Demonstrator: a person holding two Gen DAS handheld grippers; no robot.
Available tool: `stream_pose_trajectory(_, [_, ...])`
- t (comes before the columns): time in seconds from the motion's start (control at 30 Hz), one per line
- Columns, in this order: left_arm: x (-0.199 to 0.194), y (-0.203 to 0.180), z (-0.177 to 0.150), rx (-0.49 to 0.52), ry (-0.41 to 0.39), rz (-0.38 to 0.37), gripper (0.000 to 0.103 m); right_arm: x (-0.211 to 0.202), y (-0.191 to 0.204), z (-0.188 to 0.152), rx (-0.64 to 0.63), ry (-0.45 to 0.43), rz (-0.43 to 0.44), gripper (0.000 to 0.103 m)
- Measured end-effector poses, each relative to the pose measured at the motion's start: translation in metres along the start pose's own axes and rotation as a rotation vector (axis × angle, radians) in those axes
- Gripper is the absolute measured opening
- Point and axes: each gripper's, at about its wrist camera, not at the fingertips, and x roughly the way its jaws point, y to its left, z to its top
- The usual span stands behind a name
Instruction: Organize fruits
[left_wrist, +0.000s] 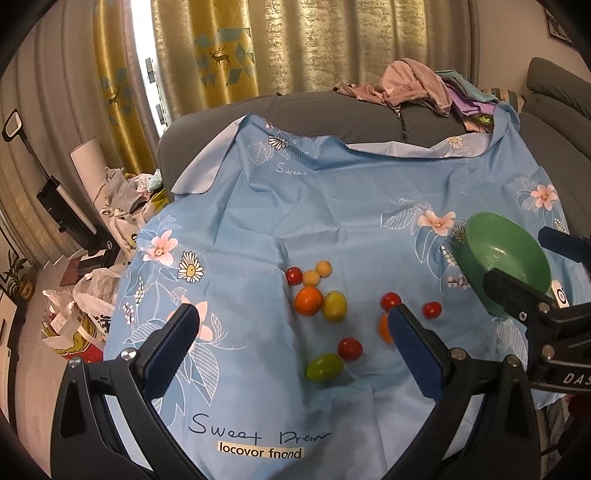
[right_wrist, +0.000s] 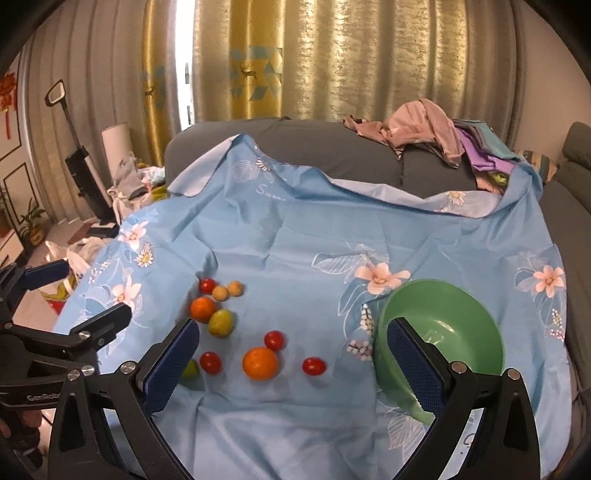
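Observation:
Several small fruits lie loose on a blue flowered cloth (left_wrist: 332, 206): red cherry tomatoes (left_wrist: 349, 348), an orange (left_wrist: 308, 301), a yellow-green fruit (left_wrist: 334, 305), a green one (left_wrist: 324, 366) and two tan balls (left_wrist: 311, 277). My left gripper (left_wrist: 291, 314) hovers open over them, its right finger hiding part of a second orange (left_wrist: 383, 328). An empty green bowl (right_wrist: 465, 314) stands at the right. My right gripper (right_wrist: 291, 326) is open near the bowl, above the orange (right_wrist: 260, 363) and a tomato (right_wrist: 314, 366). The cloth (right_wrist: 295, 236) spreads beneath.
The cloth covers a grey sofa (right_wrist: 332, 147) with a pile of clothes (right_wrist: 436, 129) at the back right. Bags and clutter (left_wrist: 88, 306) lie on the floor past the cloth's left edge, beside an upright vacuum (left_wrist: 55, 195). Gold curtains hang behind.

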Motion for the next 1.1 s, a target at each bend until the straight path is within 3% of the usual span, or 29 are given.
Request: stream_pose_trajectory(1.1, [0.0017, 0.0060, 0.0002, -0.003, 0.010, 0.011, 0.102, 0.0030, 0.0073, -0.0083, -0.002, 0.031, 0.049, 0.102])
